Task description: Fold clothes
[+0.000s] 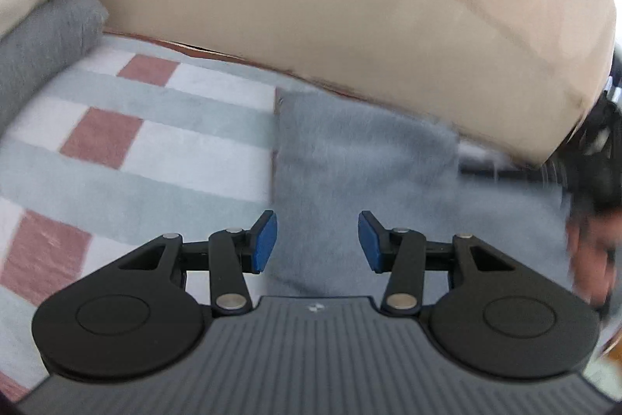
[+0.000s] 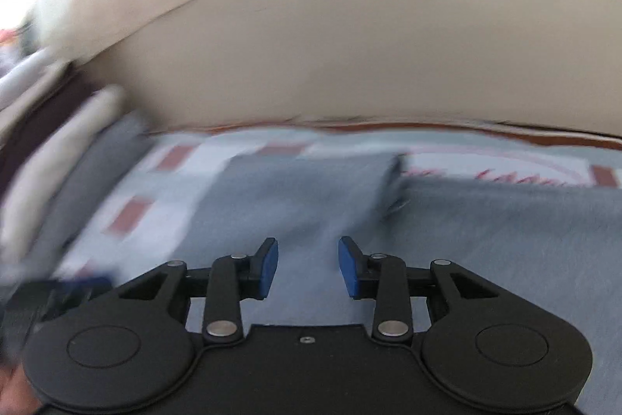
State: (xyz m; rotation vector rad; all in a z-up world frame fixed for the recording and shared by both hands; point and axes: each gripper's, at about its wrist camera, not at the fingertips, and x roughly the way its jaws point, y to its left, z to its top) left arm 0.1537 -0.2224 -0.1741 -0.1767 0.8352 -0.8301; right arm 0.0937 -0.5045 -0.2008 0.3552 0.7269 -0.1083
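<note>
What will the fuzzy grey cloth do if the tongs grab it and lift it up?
The grey cloth will probably flop and dangle, since it lies flat and soft on the checked blanket. Its fuzzy surface looks grippy, so it likely won't slip from the blue pads. It seems light. Both the left tongs and right tongs hang open above it.

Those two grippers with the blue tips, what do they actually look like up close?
Both look alike. The left gripper and right gripper each have two black fingers on jointed linkage bars with silver pivot pins, tipped with blue pads. Rounded black discs flank a ribbed grey-black body. No cables or sleeves show.
</note>
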